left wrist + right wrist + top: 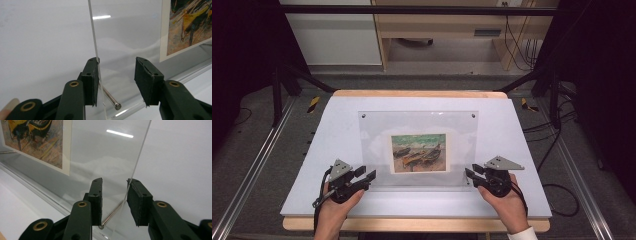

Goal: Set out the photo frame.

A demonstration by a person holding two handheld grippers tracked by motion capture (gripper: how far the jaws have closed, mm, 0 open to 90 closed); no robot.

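Jaws of the left gripper [116, 75] stand apart around the near left corner of the frame [462, 150], a clear acrylic sheet lying on the white board [522, 150]. In the left gripper view, the sheet's edge runs just along the inner face of one pad, which seems to touch it, while the other pad stands off over the clear sheet; nothing is clamped. A steel pin [111, 97] lies between the jaws at the frame's corner.

At the frame's near right corner, the right gripper [115, 200] has its jaws spread as well, not pressing. The sheet's edge passes right by one pad, and the other pad hangs over the sheet. A second pin [112, 215] runs between them, its head close to one pad's lower end.

Inside the frame, near its middle, sits a print [419, 152] of boats with a pale border. Each gripper is held by a hand [337, 210] at the frame's near side, the left at its left corner [359, 177], the right at its right corner [474, 177].
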